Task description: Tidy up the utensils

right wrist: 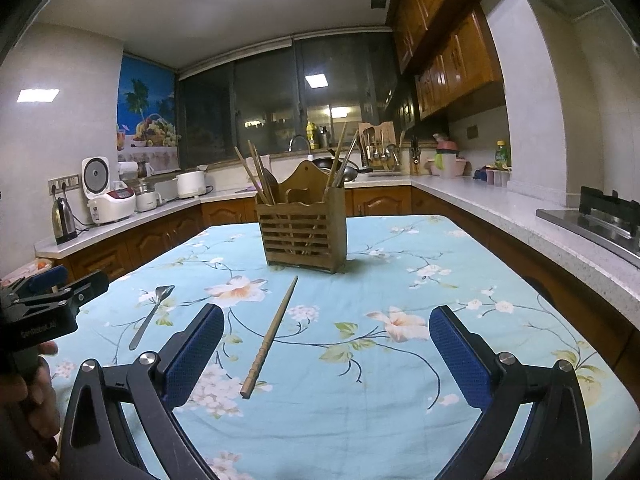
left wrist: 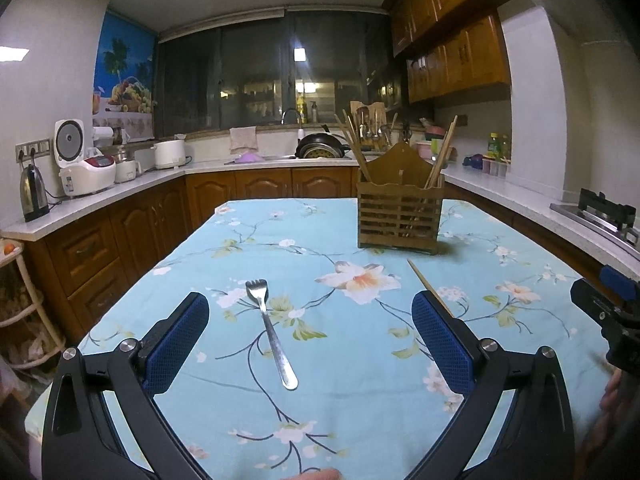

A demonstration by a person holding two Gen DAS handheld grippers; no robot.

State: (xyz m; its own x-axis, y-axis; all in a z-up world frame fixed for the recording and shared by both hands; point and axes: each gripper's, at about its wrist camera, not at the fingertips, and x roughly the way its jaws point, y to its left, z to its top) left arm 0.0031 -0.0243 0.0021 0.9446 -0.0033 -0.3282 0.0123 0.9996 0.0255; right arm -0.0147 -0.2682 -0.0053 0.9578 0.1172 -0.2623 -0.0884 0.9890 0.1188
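**Both claws spread wide over the floral cloth, nothing held**

Left claw (left wrist: 310, 344): blue-padded fingers (left wrist: 176, 344) parted wide, empty, poised low above the pale blue flower-printed tablecloth (left wrist: 400, 400). Lying flat between those fingers, a slim silver metal fork (left wrist: 272, 332), tines away from the claw, handle end nearest. Just past the right-hand finger, the tip of a brown wooden chopstick (left wrist: 428, 284), partly hidden by the pad.

Right claw (right wrist: 326, 356): likewise spread wide, gripping nothing. Between its fingers, nearer the left pad, the same chopstick (right wrist: 270, 336) flat on the cloth, ridged thick end nearest, thin end angled away to the right.

Farther ahead of both claws, upright on the cloth, a slatted brown wooden utensil caddy (right wrist: 302, 236) with chopsticks standing in both end compartments. Well apart from fork and loose chopstick.
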